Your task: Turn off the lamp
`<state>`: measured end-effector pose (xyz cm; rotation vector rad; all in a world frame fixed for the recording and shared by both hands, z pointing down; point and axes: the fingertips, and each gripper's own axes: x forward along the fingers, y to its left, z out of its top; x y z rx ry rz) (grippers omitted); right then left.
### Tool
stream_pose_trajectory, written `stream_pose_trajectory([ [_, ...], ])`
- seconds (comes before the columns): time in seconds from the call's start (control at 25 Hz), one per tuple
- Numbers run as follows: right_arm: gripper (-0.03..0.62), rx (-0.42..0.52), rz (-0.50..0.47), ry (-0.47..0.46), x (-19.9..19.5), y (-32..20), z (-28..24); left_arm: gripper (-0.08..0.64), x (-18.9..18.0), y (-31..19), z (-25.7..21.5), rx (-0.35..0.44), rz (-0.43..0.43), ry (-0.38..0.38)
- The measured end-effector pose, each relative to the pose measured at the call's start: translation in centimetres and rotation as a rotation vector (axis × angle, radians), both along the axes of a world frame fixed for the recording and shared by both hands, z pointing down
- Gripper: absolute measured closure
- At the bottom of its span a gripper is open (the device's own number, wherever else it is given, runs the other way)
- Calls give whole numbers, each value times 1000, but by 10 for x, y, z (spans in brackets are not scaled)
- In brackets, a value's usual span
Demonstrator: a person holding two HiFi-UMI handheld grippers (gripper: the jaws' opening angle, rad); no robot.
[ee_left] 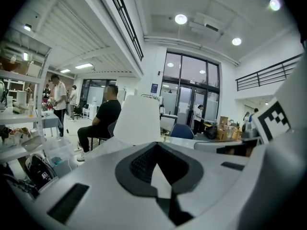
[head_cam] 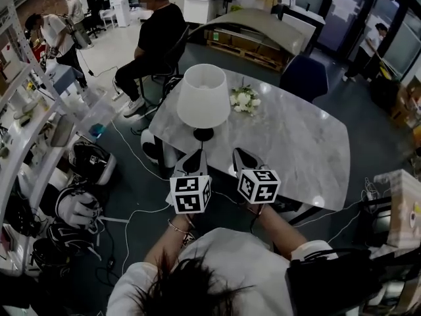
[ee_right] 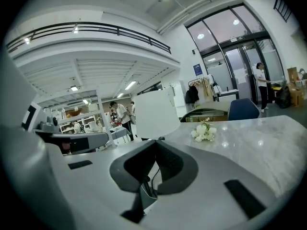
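Note:
A table lamp with a white shade [head_cam: 204,96] and a small dark base [head_cam: 203,135] stands near the front left edge of the grey marble table [head_cam: 296,143]. Both grippers are held up side by side in front of it, clear of the table. My left gripper [head_cam: 195,158] points at the lamp base with its jaws shut and nothing between them. My right gripper [head_cam: 241,155] is just to its right, jaws together and also empty. The shade [ee_left: 139,119] fills the left gripper view beyond the jaw tips [ee_left: 156,145]. In the right gripper view the shade [ee_right: 156,113] rises over the tips [ee_right: 154,143].
A small bunch of white flowers [head_cam: 245,99] lies on the table behind the lamp. A seated person [head_cam: 158,35] and a blue chair [head_cam: 304,78] are beyond the table. Shelves [head_cam: 26,130], bags [head_cam: 92,162] and cables [head_cam: 131,216] crowd the floor at left.

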<state>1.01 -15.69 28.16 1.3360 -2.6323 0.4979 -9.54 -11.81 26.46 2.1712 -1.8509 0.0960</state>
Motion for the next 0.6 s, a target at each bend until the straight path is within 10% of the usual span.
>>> stream_pose_trajectory([
  [0.6, 594, -31, 16, 23, 1, 8, 15, 554, -6, 2, 17, -52, -26, 26],
])
